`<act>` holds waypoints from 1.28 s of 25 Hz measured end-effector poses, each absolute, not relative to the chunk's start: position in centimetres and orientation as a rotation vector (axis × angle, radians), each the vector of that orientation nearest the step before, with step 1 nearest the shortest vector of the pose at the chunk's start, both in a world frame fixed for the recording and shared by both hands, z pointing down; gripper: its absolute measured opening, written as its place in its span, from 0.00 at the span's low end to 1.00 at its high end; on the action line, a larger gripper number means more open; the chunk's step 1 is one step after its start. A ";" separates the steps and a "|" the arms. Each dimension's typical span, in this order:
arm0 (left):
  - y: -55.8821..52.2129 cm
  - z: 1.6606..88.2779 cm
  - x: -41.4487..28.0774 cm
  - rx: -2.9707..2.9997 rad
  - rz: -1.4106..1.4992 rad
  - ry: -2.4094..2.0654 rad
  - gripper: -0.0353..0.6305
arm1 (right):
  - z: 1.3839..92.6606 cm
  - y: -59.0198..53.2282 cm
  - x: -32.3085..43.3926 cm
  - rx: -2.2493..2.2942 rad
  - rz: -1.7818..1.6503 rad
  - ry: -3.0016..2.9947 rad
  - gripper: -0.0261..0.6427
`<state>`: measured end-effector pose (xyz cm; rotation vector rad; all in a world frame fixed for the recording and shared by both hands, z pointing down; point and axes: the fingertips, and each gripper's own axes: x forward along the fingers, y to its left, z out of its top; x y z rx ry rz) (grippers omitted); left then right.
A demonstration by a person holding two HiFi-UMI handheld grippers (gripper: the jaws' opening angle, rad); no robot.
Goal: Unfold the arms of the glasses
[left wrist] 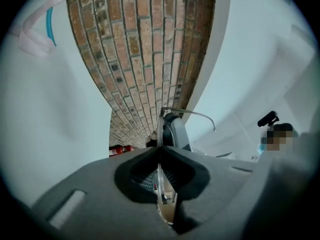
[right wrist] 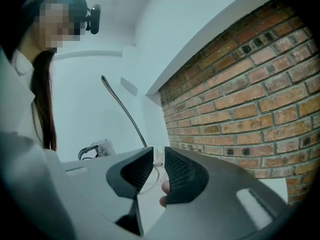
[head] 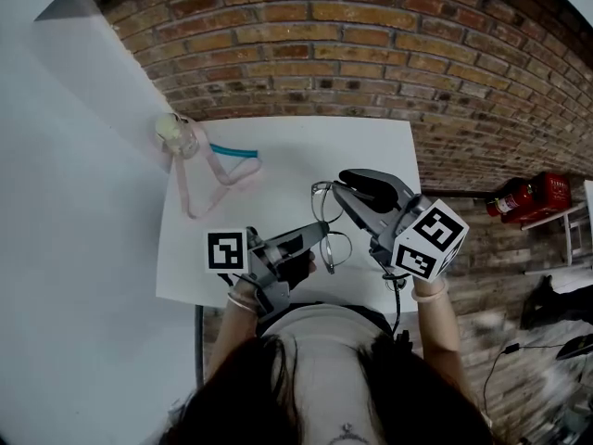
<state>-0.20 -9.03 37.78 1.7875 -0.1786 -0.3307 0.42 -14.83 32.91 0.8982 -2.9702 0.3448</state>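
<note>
**Current state.** The glasses (head: 336,248) are held in the air above the near edge of the worktop (head: 278,142), between both grippers.
- Left gripper (head: 313,239): jaws pressed together on the thin edge of the frame front.
- Right gripper (head: 339,185): at 1 o'clock from the left gripper. Its jaws are drawn almost together, with the hinge end of one arm (right wrist: 122,109) between them. This appears to be a light pinch.

**Procedure for the step in hand (judged).**
1. Keep the left gripper fixed as the anchor. Do not twist the frame.
2. Swing the right gripper in an arc about the hinge, not in a straight pull.
3. Stop at the hinge limit, because overtravel may bend the thin arm.
4. Confirm whether the second arm is unfolded. No view shows it.

**Count.**
- Glasses: one pair, with one arm in view.
- Grippers: two.
- Pink strap (head: 215,182): one, at 10 o'clock from the glasses.
- Red fire extinguisher (head: 526,196): one, at 3 o'clock, off the worktop.
</note>
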 end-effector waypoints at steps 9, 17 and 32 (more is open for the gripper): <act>-8.5 38.2 -0.1 1.788 -0.306 -0.158 0.09 | 33.8 -14.3 -0.1 0.803 0.383 -2.968 0.15; -7.9 37.9 0.1 1.832 -0.294 -0.119 0.09 | 33.9 -14.1 0.1 0.743 0.443 -2.981 0.17; -7.1 37.7 0.4 1.862 -0.262 -0.065 0.09 | 33.9 -13.1 0.3 0.517 0.643 -3.031 0.16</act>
